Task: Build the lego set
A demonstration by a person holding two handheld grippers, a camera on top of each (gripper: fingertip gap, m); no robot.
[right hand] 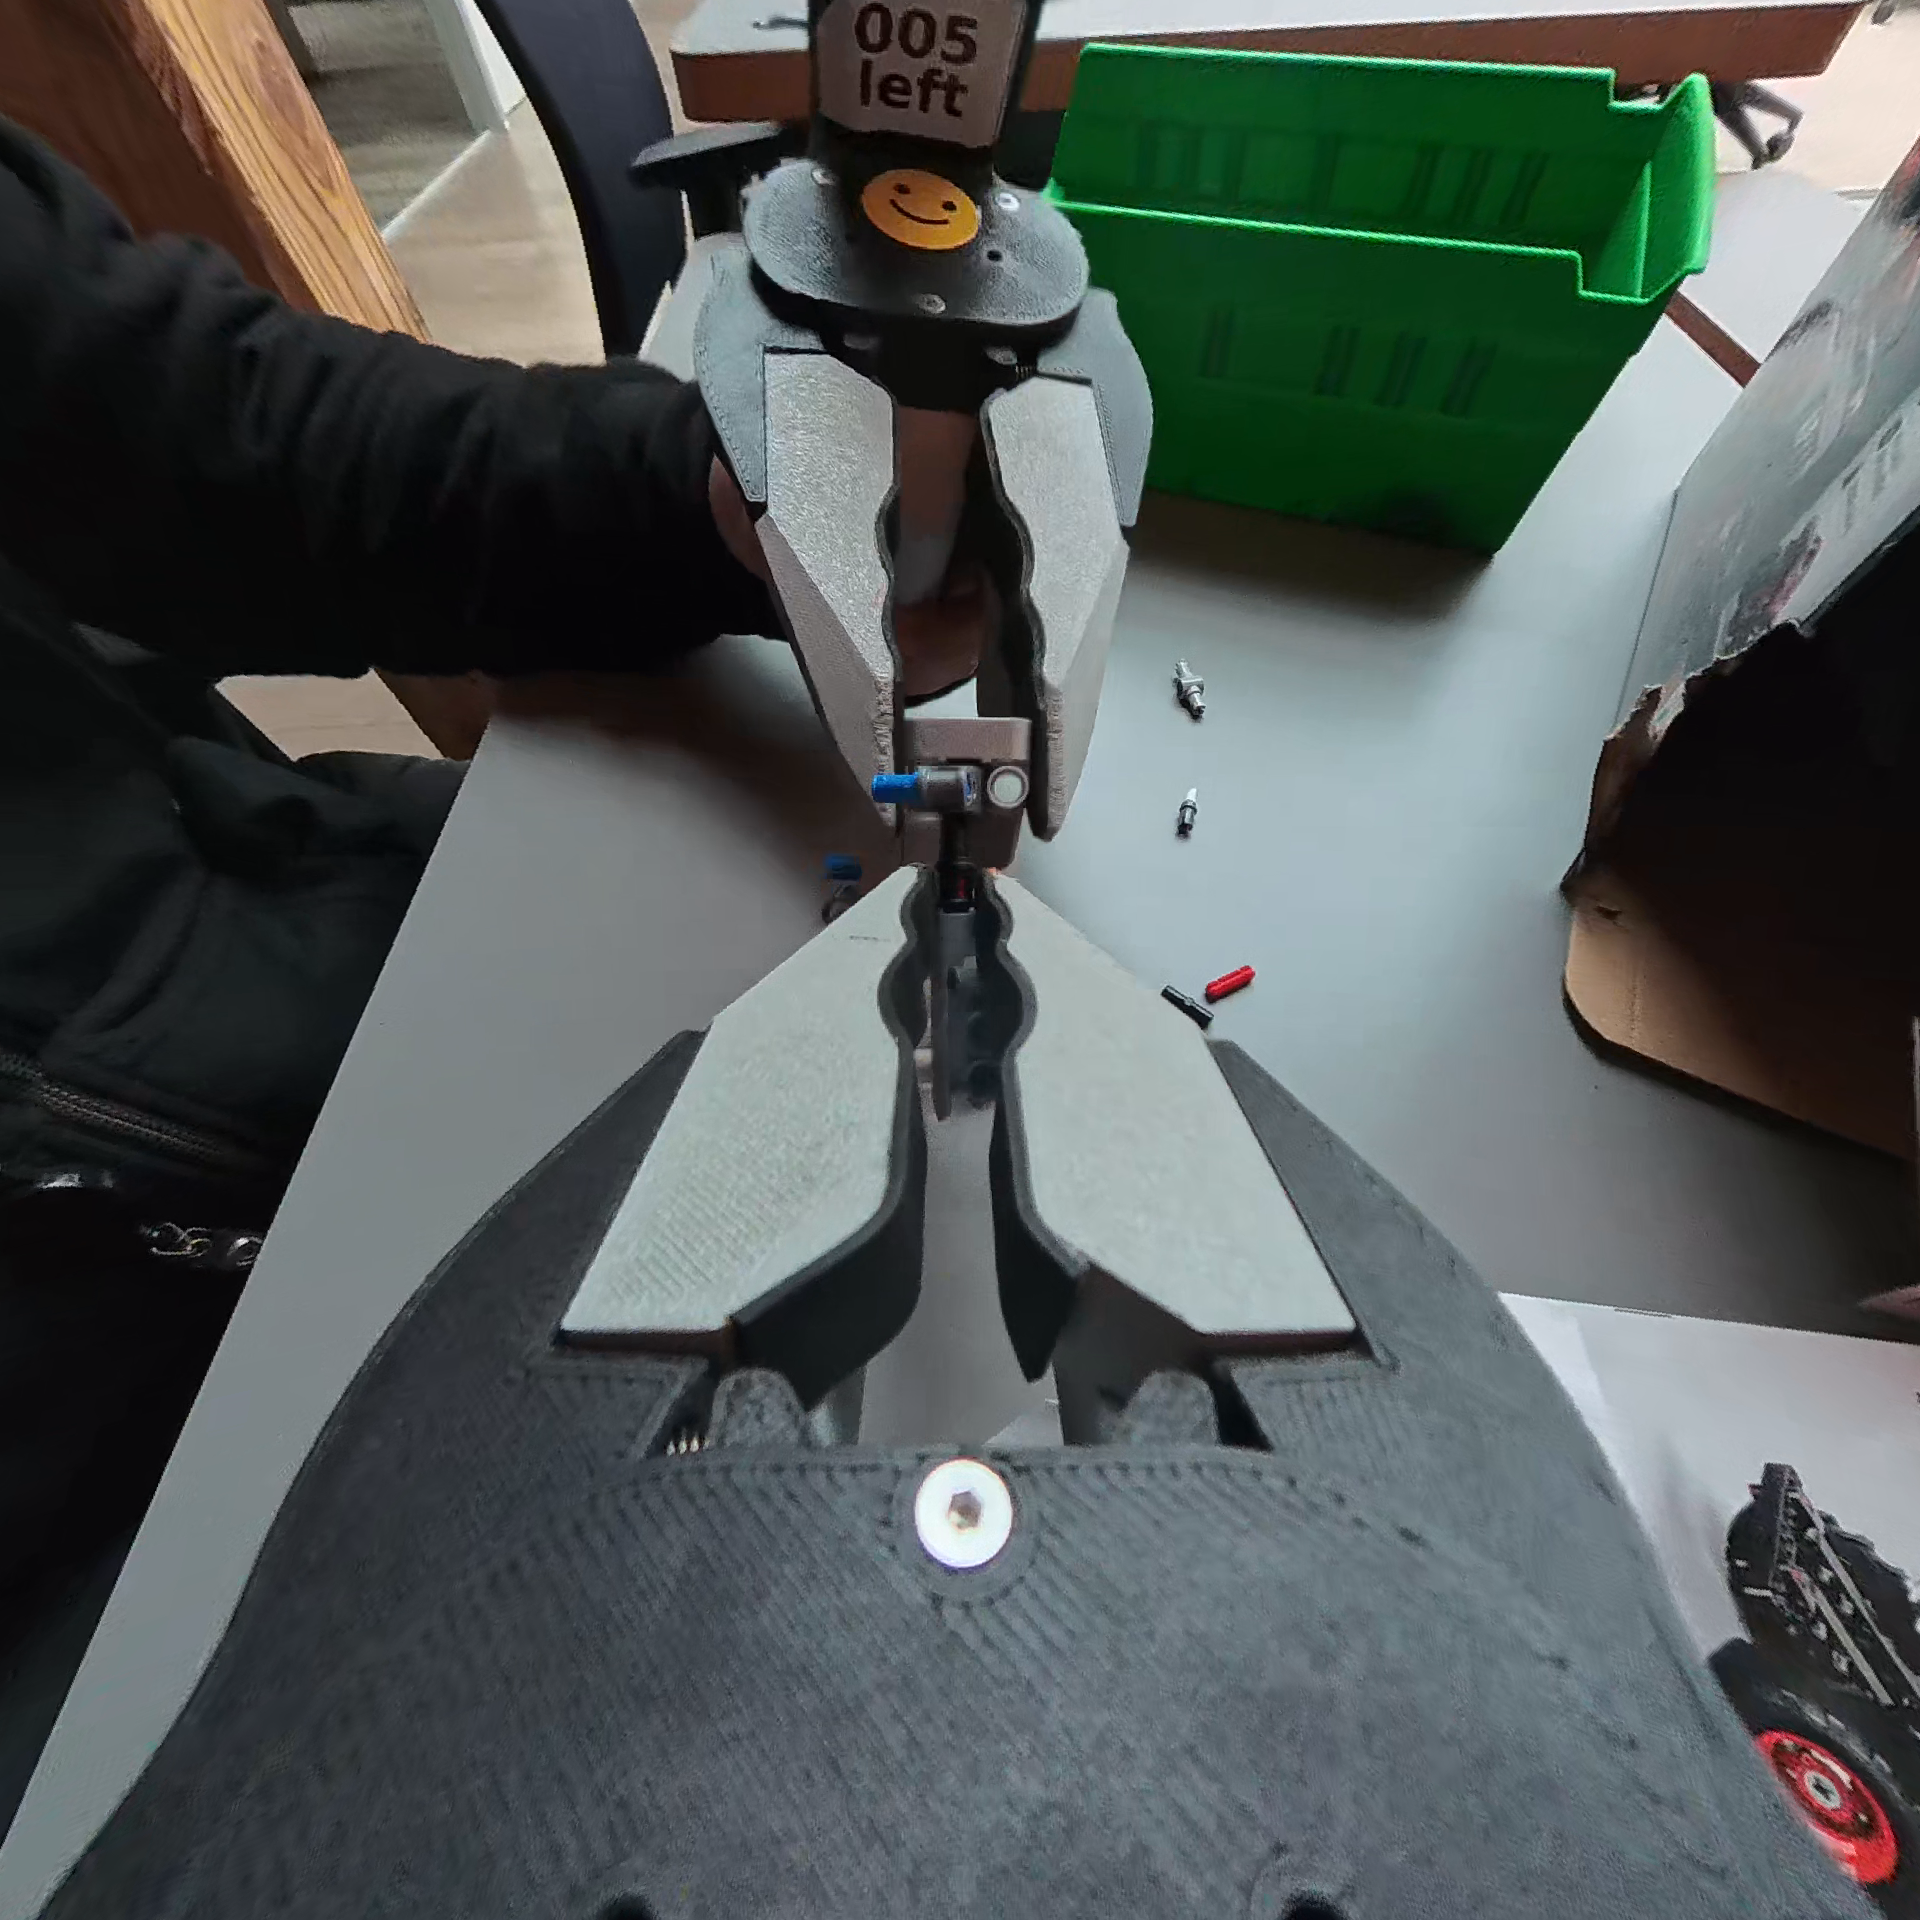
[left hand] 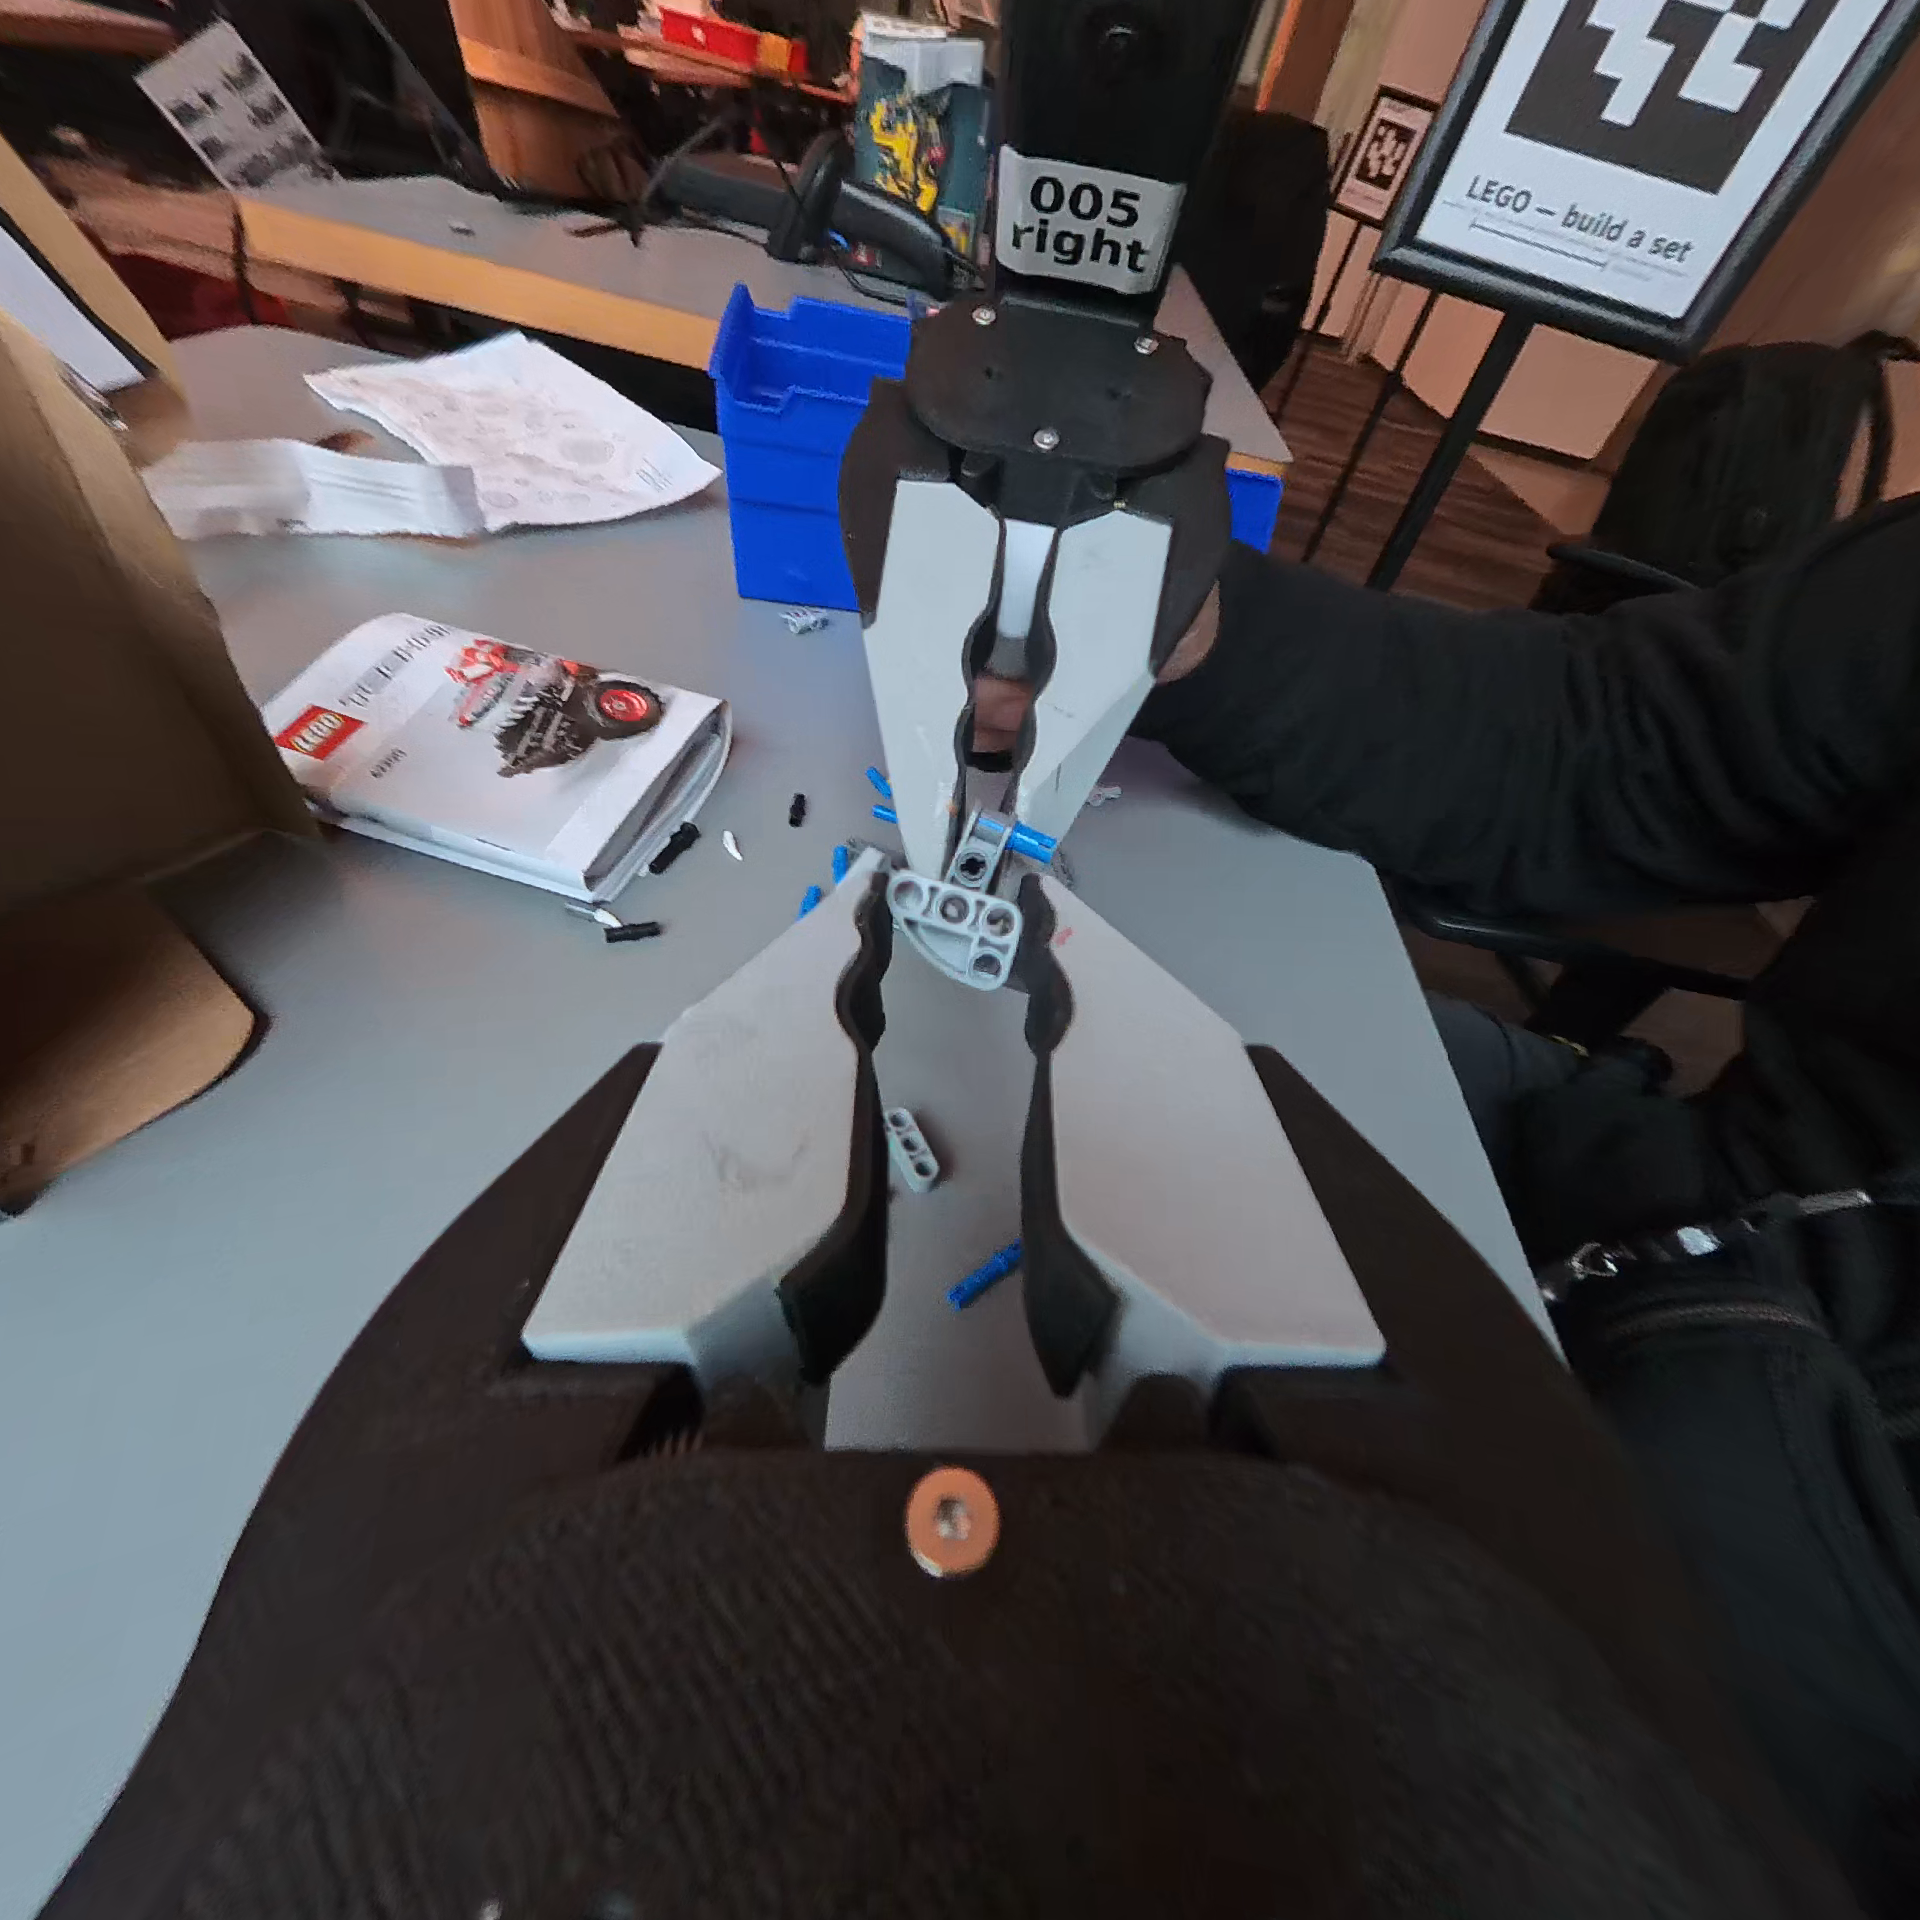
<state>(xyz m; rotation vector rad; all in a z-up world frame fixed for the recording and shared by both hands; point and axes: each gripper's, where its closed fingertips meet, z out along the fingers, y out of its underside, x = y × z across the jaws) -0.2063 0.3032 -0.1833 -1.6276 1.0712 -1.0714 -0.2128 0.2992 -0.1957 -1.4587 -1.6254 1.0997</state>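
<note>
In the left wrist view my left gripper (left hand: 951,881) is shut on a light grey curved Technic piece with holes (left hand: 961,925), held above the grey table (left hand: 416,1039). My right gripper (left hand: 977,821) comes from the far side, shut on a thin grey beam (left hand: 977,847) with a blue pin (left hand: 1031,840) beside it. The two parts meet tip to tip. In the right wrist view my right gripper (right hand: 954,881) grips the thin beam (right hand: 951,1018) edge-on, and the left gripper (right hand: 966,800) holds the grey piece (right hand: 966,743) with a blue pin (right hand: 888,787) sticking out sideways.
An instruction booklet (left hand: 499,748), paper sheets (left hand: 499,436), a blue bin (left hand: 800,457) and a cardboard box (left hand: 104,675) stand beyond. Loose black pins (left hand: 675,847), a blue pin (left hand: 982,1273) and a small grey beam (left hand: 914,1148) lie on the table. A green bin (right hand: 1351,291) and a red pin (right hand: 1231,980) are on the other side. The grippers are tip to tip, or close to it.
</note>
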